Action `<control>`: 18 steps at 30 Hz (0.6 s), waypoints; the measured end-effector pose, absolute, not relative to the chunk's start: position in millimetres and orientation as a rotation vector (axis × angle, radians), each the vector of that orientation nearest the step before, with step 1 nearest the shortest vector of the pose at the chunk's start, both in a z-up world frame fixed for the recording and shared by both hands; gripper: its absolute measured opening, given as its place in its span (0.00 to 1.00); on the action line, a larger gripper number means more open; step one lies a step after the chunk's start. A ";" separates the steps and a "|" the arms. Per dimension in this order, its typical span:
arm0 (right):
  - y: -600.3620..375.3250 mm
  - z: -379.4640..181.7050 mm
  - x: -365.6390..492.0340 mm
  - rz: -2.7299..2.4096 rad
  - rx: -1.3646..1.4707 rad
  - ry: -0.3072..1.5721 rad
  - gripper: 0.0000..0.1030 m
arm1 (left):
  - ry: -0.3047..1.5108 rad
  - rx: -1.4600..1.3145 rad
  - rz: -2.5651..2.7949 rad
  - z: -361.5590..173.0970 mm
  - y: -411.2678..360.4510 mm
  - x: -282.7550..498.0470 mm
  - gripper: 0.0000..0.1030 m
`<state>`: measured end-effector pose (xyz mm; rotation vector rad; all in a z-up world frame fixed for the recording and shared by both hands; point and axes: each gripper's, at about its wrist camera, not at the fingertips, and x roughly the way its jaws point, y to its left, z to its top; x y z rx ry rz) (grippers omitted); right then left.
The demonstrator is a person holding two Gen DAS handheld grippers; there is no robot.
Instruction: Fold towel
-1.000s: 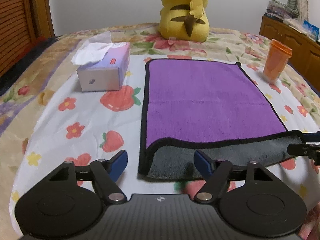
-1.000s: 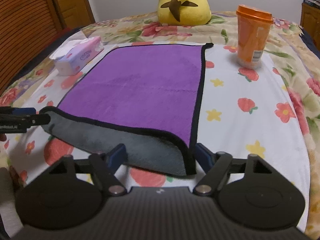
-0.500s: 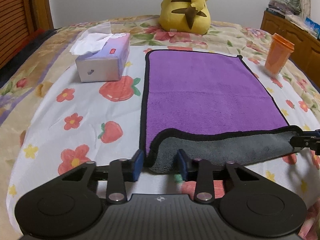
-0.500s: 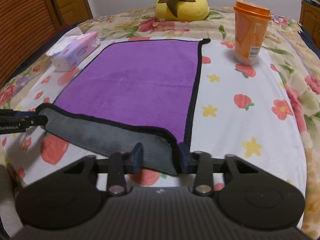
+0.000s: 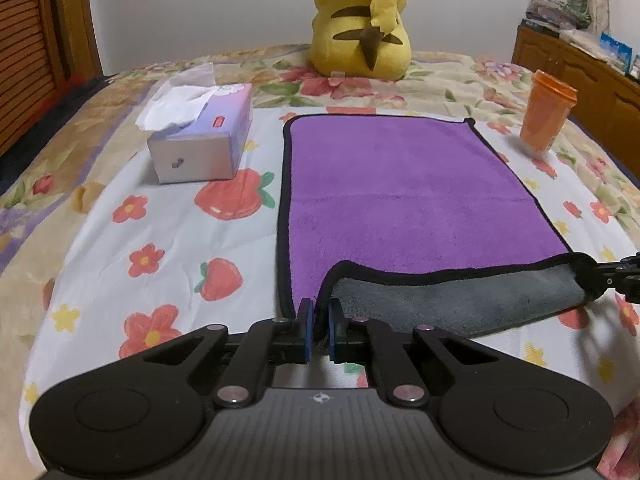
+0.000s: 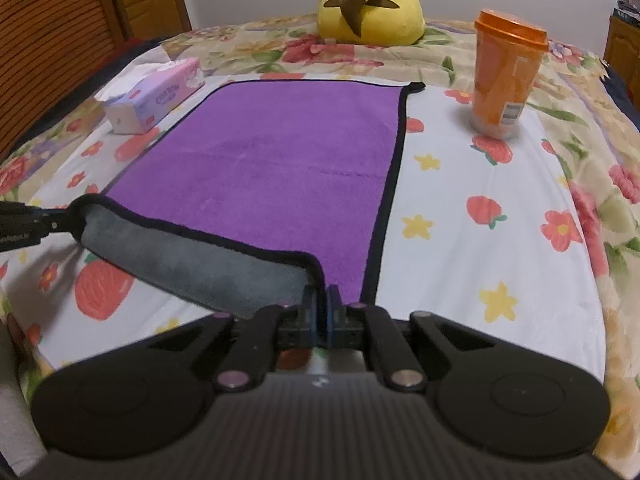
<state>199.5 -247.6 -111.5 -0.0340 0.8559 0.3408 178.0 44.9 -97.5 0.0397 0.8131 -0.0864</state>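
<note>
Purple towel [image 5: 400,192], grey underside showing, is now lifting at both near corners as the left gripper [image 5: 319,326] and right gripper [image 6: 320,312], having just closed from wide open, are pinching them, starting the fold.

**My two black claws**

My left gripper [image 5: 319,330] is matte black: a ribbed central body with a small white emblem, two round discs at its sides, angular linkage arms, silver screws at the pivots, blue pads on the fingertips [image 5: 305,322]. My right gripper [image 6: 319,316] looks identical, blue pads included.
</note>
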 end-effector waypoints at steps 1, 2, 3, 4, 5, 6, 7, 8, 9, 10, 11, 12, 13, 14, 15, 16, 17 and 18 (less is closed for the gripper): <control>-247.8 -111.1 199.4 0.341 -0.033 0.853 0.05 | 0.807 0.038 -0.088 -96.5 44.6 177.5 0.10; -247.8 -110.7 199.2 0.341 -0.032 0.851 0.05 | 0.803 0.036 -0.089 -95.7 44.8 177.0 0.10; -247.8 -110.5 199.1 0.340 -0.032 0.848 0.05 | 0.799 0.034 -0.089 -94.7 44.7 176.7 0.09; -247.9 -110.0 199.0 0.340 -0.031 0.845 0.05 | 0.793 0.034 -0.090 -93.8 44.7 176.4 0.09; -247.9 -109.5 198.9 0.340 -0.032 0.843 0.05 | 0.788 0.034 -0.091 -93.0 44.6 176.1 0.09; -248.0 -109.0 199.0 0.340 -0.032 0.840 0.05 | 0.783 0.034 -0.092 -92.1 44.4 175.9 0.09; -248.1 -108.5 199.0 0.340 -0.032 0.836 0.05 | 0.778 0.034 -0.093 -90.9 44.1 175.7 0.09; -248.4 -107.9 199.1 0.340 -0.030 0.832 0.05 | 0.772 0.032 -0.095 -89.6 43.9 175.2 0.09; -248.6 -107.2 198.9 0.341 -0.028 0.828 0.05 | 0.766 0.030 -0.096 -88.1 43.9 174.4 0.09; -248.9 -106.2 198.8 0.342 -0.026 0.822 0.05 | 0.758 0.027 -0.098 -86.4 43.9 173.9 0.09; -249.2 -105.3 198.4 0.344 -0.024 0.816 0.05 | 0.750 0.025 -0.099 -84.7 43.9 173.5 0.09; -249.5 -104.2 198.3 0.346 -0.021 0.809 0.05 | 0.744 0.023 -0.098 -83.2 43.9 172.9 0.09; -249.7 -103.4 198.2 0.347 -0.020 0.804 0.05 | 0.735 0.019 -0.099 -81.3 43.8 172.3 0.09; -249.9 -102.6 198.1 0.348 -0.020 0.798 0.05 | 0.728 0.016 -0.099 -79.5 43.8 171.8 0.09; -250.4 -101.7 198.2 0.350 -0.018 0.792 0.05 | 0.717 0.015 -0.101 -77.5 43.6 171.3 0.09; -250.9 -100.7 198.8 0.350 -0.016 0.787 0.05 | 0.709 0.014 -0.101 -75.8 43.4 171.1 0.09; -251.5 -99.5 199.2 0.352 -0.014 0.780 0.05 | 0.702 0.014 -0.102 -74.4 43.5 171.0 0.08; -251.9 -98.3 199.8 0.354 -0.012 0.773 0.05 | 0.695 0.012 -0.103 -73.1 43.3 170.7 0.08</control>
